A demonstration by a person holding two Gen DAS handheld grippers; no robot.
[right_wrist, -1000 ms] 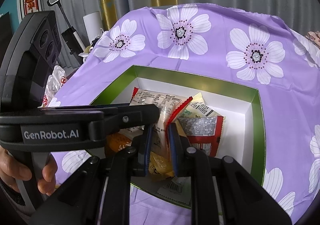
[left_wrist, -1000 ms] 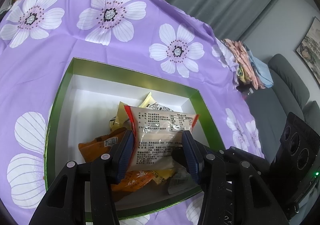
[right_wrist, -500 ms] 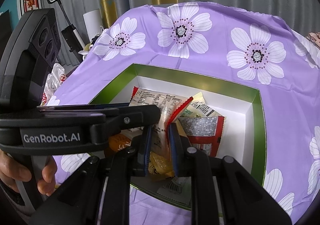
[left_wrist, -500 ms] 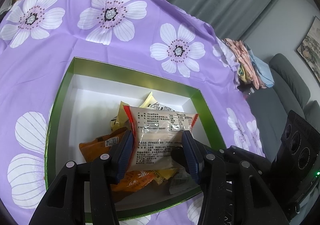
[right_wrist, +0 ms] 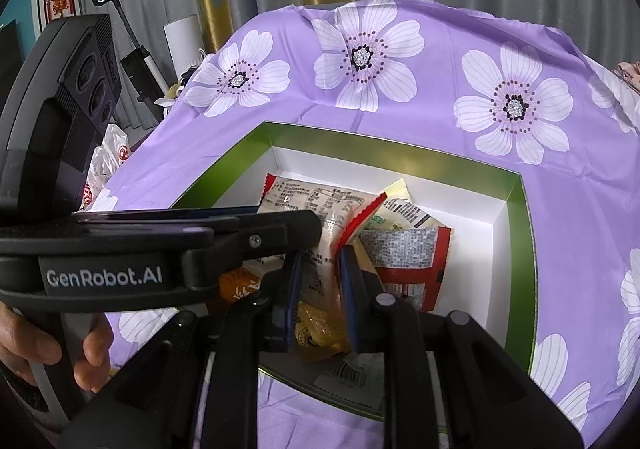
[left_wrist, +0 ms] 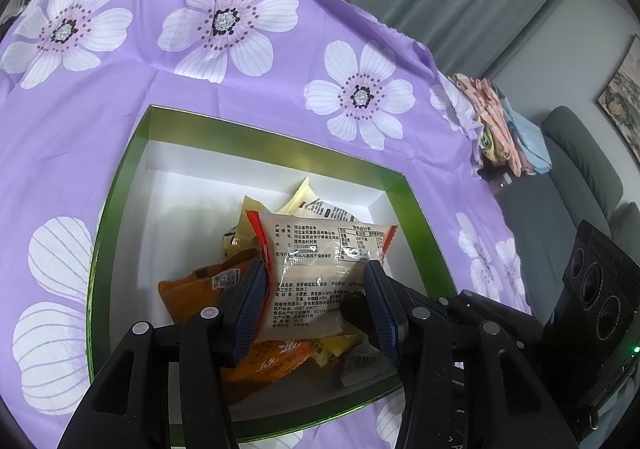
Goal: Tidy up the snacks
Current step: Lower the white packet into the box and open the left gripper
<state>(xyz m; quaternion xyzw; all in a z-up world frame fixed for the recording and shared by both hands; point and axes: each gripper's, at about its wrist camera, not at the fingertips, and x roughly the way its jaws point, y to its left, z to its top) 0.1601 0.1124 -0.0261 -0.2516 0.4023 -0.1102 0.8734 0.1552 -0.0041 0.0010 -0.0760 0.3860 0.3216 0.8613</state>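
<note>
A clear snack packet (left_wrist: 320,245) with red ends and printed text hangs over an open green-rimmed box (left_wrist: 264,129). My left gripper (left_wrist: 314,273) is shut across the packet's width, one blue pad on each side edge. The right wrist view shows my right gripper (right_wrist: 320,265) at the same packet (right_wrist: 308,201), its near edge standing between the pads. The right jaws are opening slightly, though the pads seem to touch the packet. My left gripper (right_wrist: 304,227) crosses in from the left there. Below lie an orange packet (left_wrist: 200,285), a red-and-white one (right_wrist: 404,261) and yellow ones (left_wrist: 298,197).
The box (right_wrist: 516,249) sits on a purple cloth with white flowers (left_wrist: 224,21). Folded clothes (left_wrist: 500,129) and a grey sofa (left_wrist: 580,169) lie beyond the table's right edge. A hand (right_wrist: 40,341) holds the left gripper's handle. A plastic bag (right_wrist: 108,157) is off the left edge.
The right gripper's pads stand slightly wider apart around the packet's edge. Neither hand nor the packet has moved.
</note>
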